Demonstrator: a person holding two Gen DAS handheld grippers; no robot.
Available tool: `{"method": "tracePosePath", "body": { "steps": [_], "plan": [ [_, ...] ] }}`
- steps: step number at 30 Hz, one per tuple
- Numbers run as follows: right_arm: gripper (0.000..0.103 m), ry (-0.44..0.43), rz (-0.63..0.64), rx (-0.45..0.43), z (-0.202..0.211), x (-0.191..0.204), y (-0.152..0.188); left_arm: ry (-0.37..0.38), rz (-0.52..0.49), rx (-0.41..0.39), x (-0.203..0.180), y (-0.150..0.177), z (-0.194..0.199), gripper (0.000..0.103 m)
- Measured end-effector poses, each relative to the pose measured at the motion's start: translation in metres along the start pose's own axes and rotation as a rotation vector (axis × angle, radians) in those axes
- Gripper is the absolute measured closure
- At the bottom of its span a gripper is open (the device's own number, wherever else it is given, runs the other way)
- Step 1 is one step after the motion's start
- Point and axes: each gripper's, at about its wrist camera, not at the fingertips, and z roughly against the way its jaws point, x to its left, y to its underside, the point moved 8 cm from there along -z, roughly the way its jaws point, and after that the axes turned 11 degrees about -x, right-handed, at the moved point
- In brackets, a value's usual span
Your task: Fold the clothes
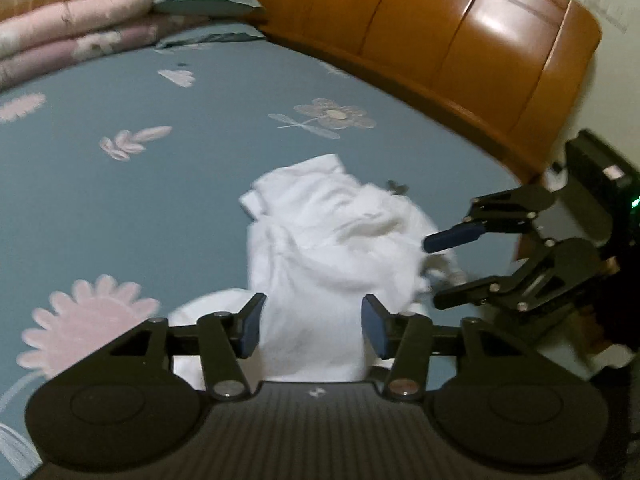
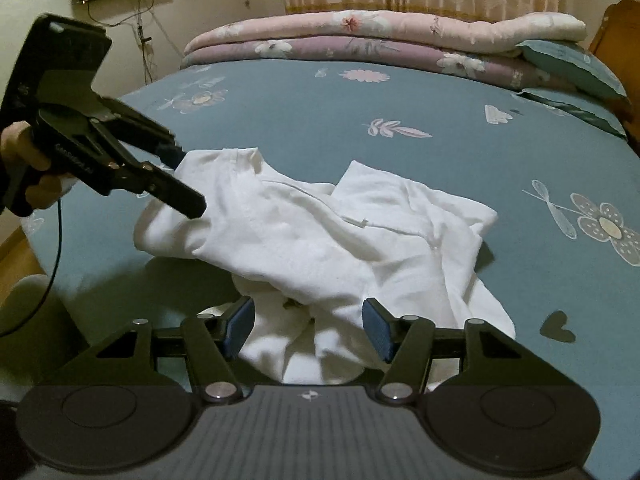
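White garment crumpled on the bed, both grippers released over it

The white garment (image 2: 320,236) lies bunched on the bed (image 2: 400,96), just ahead of the right gripper (image 2: 308,328) and under the left gripper (image 2: 188,180); neither set of jaws pinches cloth. It looks light, limp and wrinkle-prone, so I would take it by a hem corner or sleeve edge, not the heaped middle.
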Motion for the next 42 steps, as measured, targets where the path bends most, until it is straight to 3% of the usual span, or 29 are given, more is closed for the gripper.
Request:
{"method": "tracePosePath", "body": {
  "steps": [1, 2, 10, 17, 22, 28, 29, 32, 36, 42],
  "plan": [
    [0.038, -0.003, -0.008, -0.004, 0.004, -0.001, 0.000, -0.017, -0.006, 0.000, -0.001, 0.002, 0.002, 0.091],
    [0.038, -0.004, -0.013, -0.007, 0.006, -0.004, -0.001, -0.034, -0.012, 0.000, -0.002, 0.003, 0.005, 0.096],
    [0.037, 0.062, -0.019, -0.036, 0.029, -0.029, -0.007, -0.226, -0.016, -0.092, -0.011, 0.013, 0.075, 0.099],
    [0.037, 0.041, -0.009, -0.100, 0.034, -0.034, -0.030, -0.364, 0.022, -0.040, 0.000, 0.053, 0.117, 0.099],
    [0.038, -0.067, 0.009, -0.088, 0.021, -0.023, -0.036, -0.410, 0.091, -0.056, 0.020, 0.058, 0.125, 0.099],
    [0.038, -0.230, 0.047, -0.009, 0.021, 0.014, -0.013, -0.417, 0.084, -0.049, 0.028, 0.056, 0.122, 0.099],
    [0.040, -0.233, 0.060, 0.002, 0.022, 0.019, -0.008, -0.418, 0.083, -0.047, 0.029, 0.056, 0.121, 0.099],
    [0.082, -0.231, 0.088, 0.033, 0.025, 0.031, 0.002, -0.411, 0.081, -0.049, 0.028, 0.055, 0.120, 0.099],
    [0.086, -0.190, 0.105, 0.044, 0.028, 0.033, 0.002, -0.404, 0.057, -0.057, 0.021, 0.050, 0.120, 0.099],
    [0.090, -0.097, 0.148, -0.055, 0.059, 0.025, -0.034, -0.383, 0.000, -0.089, -0.002, 0.034, 0.122, 0.099]
  ]
}}
